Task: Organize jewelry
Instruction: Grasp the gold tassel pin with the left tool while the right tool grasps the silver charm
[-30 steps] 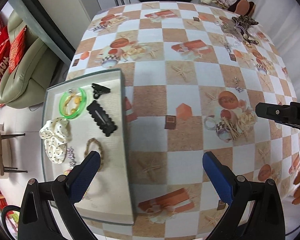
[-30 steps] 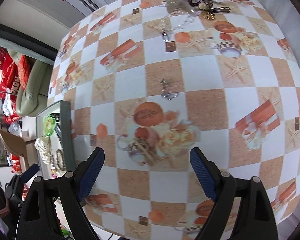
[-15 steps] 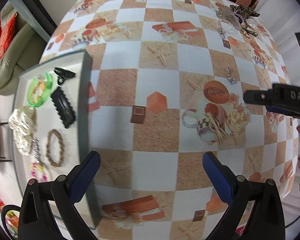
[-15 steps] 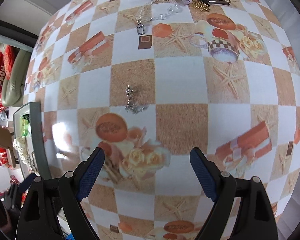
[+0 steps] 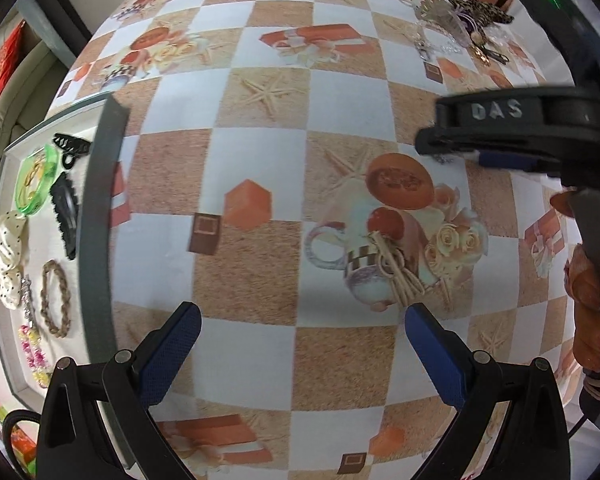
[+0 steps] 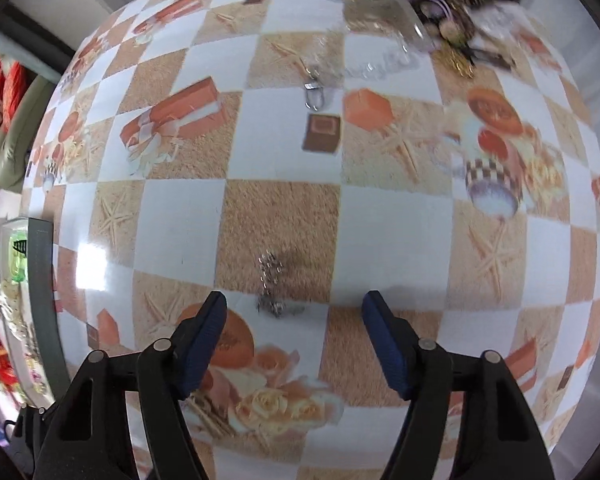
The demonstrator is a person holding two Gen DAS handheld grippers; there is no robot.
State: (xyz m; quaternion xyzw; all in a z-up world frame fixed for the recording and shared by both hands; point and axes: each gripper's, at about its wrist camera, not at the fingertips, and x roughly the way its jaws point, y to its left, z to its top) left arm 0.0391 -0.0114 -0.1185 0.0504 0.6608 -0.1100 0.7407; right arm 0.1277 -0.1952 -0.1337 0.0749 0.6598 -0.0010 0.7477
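A small silver chain piece (image 6: 271, 288) lies on the checked tablecloth just ahead of my right gripper (image 6: 294, 320), which is open and low over it, a little to its right. My left gripper (image 5: 300, 332) is open and empty above the cloth. The right gripper's arm (image 5: 512, 136) crosses the left wrist view at the right. A grey tray (image 5: 100, 216) at the left holds a green bangle (image 5: 34, 184), black clips (image 5: 66, 216), a white spotted scrunchie (image 5: 4, 252), a braided bracelet (image 5: 56, 300) and a bead bracelet (image 5: 32, 352).
A pile of loose jewelry and hair pieces (image 6: 440, 20) lies at the table's far right, with a clear chain and clasp (image 6: 314, 92) trailing from it. The pile also shows in the left wrist view (image 5: 460, 24). A sofa with red cushions (image 6: 4, 112) stands left of the table.
My right gripper has moved forward and down toward the silver chain piece, which now sits just ahead of its fingers. My left gripper has shifted right, away from the tray.
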